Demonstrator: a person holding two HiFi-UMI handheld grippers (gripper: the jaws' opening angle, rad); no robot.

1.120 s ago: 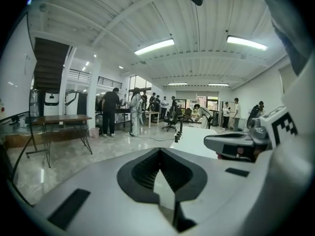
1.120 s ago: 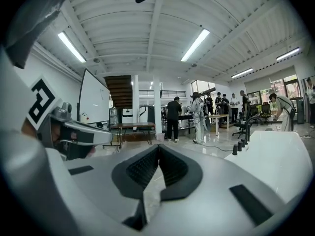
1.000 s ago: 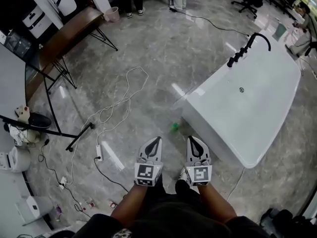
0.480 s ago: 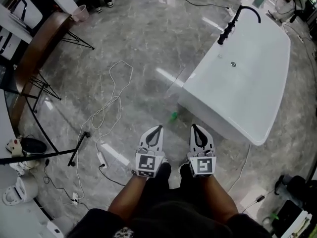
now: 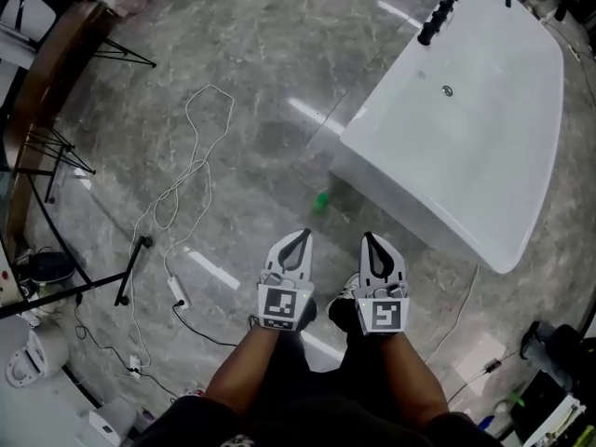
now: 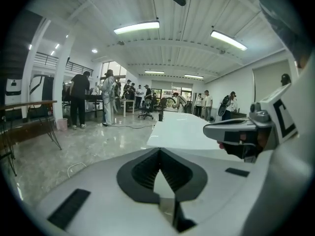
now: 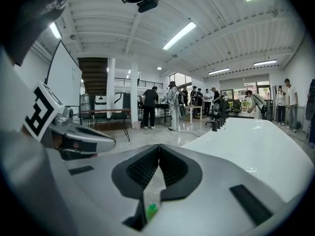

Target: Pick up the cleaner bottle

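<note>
The cleaner bottle (image 5: 321, 200), small and green, stands on the grey marble floor beside the near corner of the white bathtub (image 5: 466, 128). Both grippers are held side by side in front of the person, short of the bottle. My left gripper (image 5: 300, 234) is shut with nothing in it, its tips meeting (image 6: 159, 150). My right gripper (image 5: 368, 236) is shut too and empty (image 7: 159, 145). In the right gripper view the bottle (image 7: 151, 211) shows as a green spot low in the slit between the jaws, well beyond them.
A white cable (image 5: 186, 175) loops across the floor to the left, ending at a power strip (image 5: 175, 291). A black stand leg (image 5: 130, 268) lies nearby. The tub carries a black faucet (image 5: 438, 21). People stand far off in the room (image 6: 78, 100).
Both grippers have sunk toward the floor together and stayed shut. In the head view the tub and the bottle have slid upward, and the bottle now lies just ahead of the gripper tips.
</note>
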